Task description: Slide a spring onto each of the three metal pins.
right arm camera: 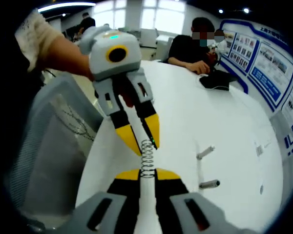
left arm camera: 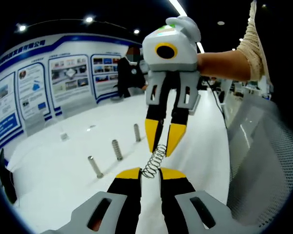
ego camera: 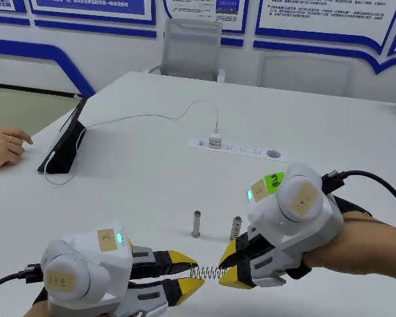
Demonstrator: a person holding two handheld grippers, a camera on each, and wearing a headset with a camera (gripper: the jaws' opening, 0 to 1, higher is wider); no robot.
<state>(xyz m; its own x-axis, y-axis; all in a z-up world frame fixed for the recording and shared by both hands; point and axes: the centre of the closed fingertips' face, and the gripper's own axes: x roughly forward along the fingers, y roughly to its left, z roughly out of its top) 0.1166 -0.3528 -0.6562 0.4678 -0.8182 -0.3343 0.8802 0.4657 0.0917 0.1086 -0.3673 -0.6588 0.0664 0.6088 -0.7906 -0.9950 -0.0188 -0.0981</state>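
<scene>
**Left gripper (ego camera: 194, 271) and right gripper (ego camera: 223, 269) tip to tip, loose spring (ego camera: 208, 271) strung between them**

Counts: 2 springs, 3 pins, 2 grippers.

Loose spring: hangs roughly level in the head view, clear of the table (ego camera: 152, 191). One end sits between the left gripper's yellow fingertips (ego camera: 185, 257). The other end sits between the right gripper's. Both jaw pairs are closed down to about spring width, each pinching its own end.

Pins: the left gripper view has all three upright in a row.
- near pin (left arm camera: 94, 166): bare
- middle pin (left arm camera: 115, 143): wears the fitted spring (left arm camera: 117, 151)
- far pin (left arm camera: 136, 132): bare

Loose spring is on the person's side of the row, close to the pins but touching none.

Writing:
- tan tape tags (ego camera: 107, 240) on both gripper bodies, handwriting not legible
- green sticker (ego camera: 274, 181) on the right gripper, text not legible
- blue-bordered wall posters (ego camera: 317, 16), print too small
- Chinese header line on the wall in the left gripper view, can't make it out

Further out: white power strip (ego camera: 241, 148) with one white plug (ego camera: 216, 139). Its cable (ego camera: 138, 119) runs towards a dark tablet (ego camera: 66, 148) propped at the table's left edge. Another person's hand (ego camera: 3, 146) rests just beside the tablet. Grey chair (ego camera: 191, 46) at the far end.
</scene>
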